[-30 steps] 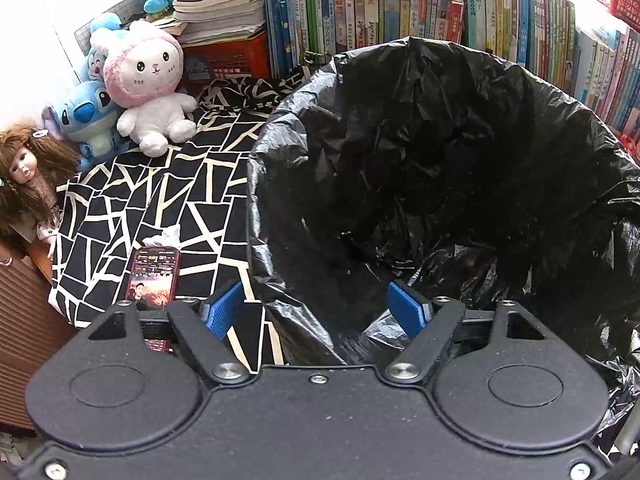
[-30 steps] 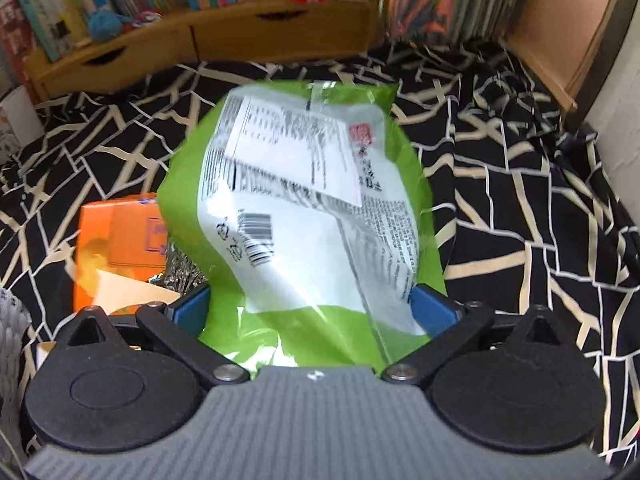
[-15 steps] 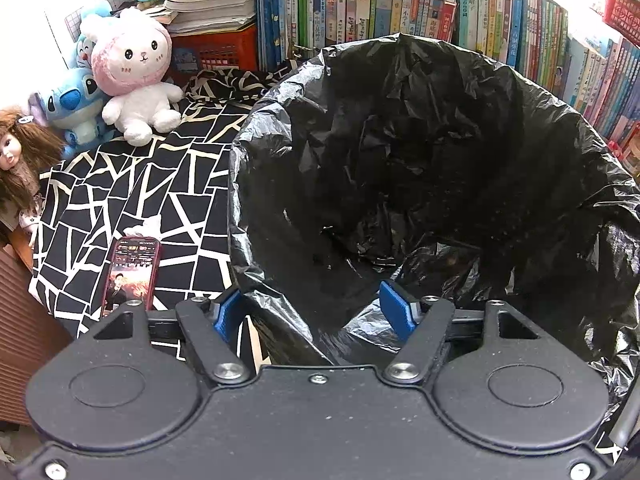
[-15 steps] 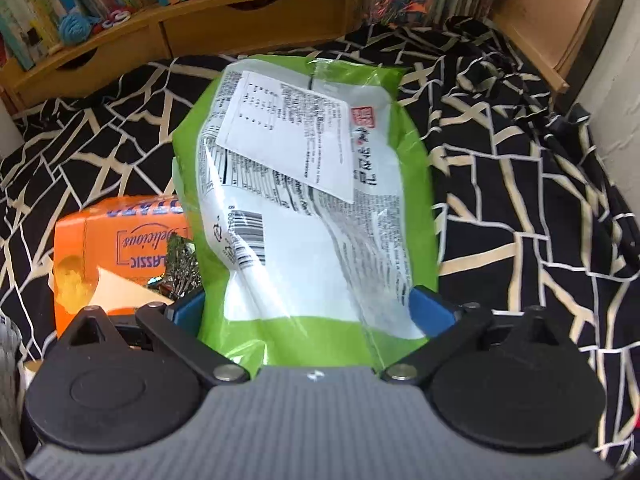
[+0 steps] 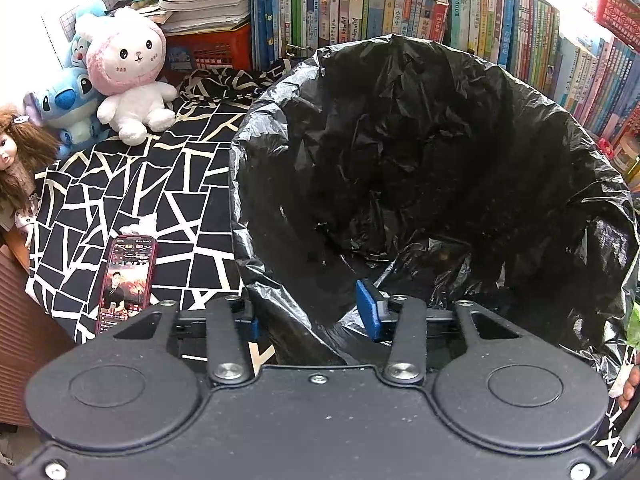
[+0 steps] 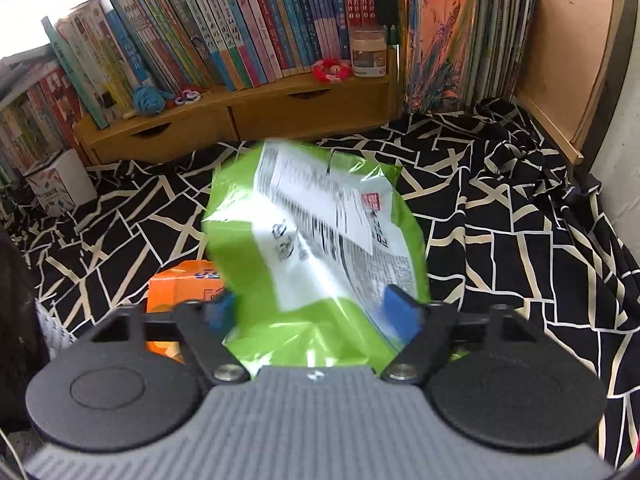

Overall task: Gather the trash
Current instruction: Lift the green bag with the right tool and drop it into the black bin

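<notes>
My left gripper (image 5: pixel 310 312) has just been closing, its fingers pinching the near rim of the black trash bag (image 5: pixel 420 168), whose inside looks dark and nearly empty. My right gripper (image 6: pixel 316 312) has just been closing too, its fingers clamping the green snack packet (image 6: pixel 320 240).

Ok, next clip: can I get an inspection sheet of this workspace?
Surface: black cloth with cream lines, rumpled at the back.
Job's things: black bin bag, mouth open; green snack bag; orange carton beside it.
Clutter: phone, screen lit; plush toys; doll.
Grippers: left gripper has been closing, bag rim between its jaws; right gripper has been closing on the snack bag, pads touching it.
Cables: nothing seen.
Surroundings: bookshelves, wooden drawers.
</notes>
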